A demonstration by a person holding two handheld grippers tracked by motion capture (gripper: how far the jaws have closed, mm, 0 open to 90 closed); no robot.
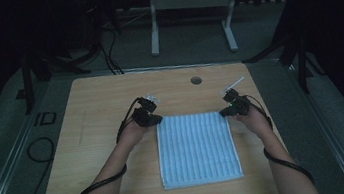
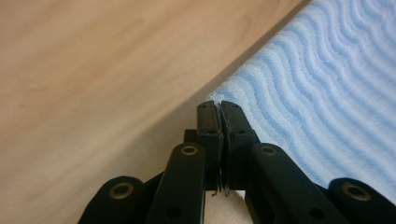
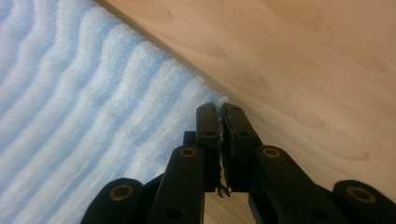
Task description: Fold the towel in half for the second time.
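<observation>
The left gripper (image 1: 155, 120) is clamped on the far left corner of the blue striped towel (image 1: 196, 146), and the right gripper (image 1: 226, 111) is clamped on its far right corner, each with the jaws pressed together on the cloth's edge. The towel lies flat, folded into a rectangle, in the middle of the wooden worktop (image 1: 97, 117), between the person's forearms.

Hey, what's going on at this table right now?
A person is working a folded blue striped towel on a wooden table, a gripper in each hand. The left gripper is shut on the towel's far left corner, and the right gripper is shut on its far right corner. The towel lies flat, not yet lifted.
</observation>
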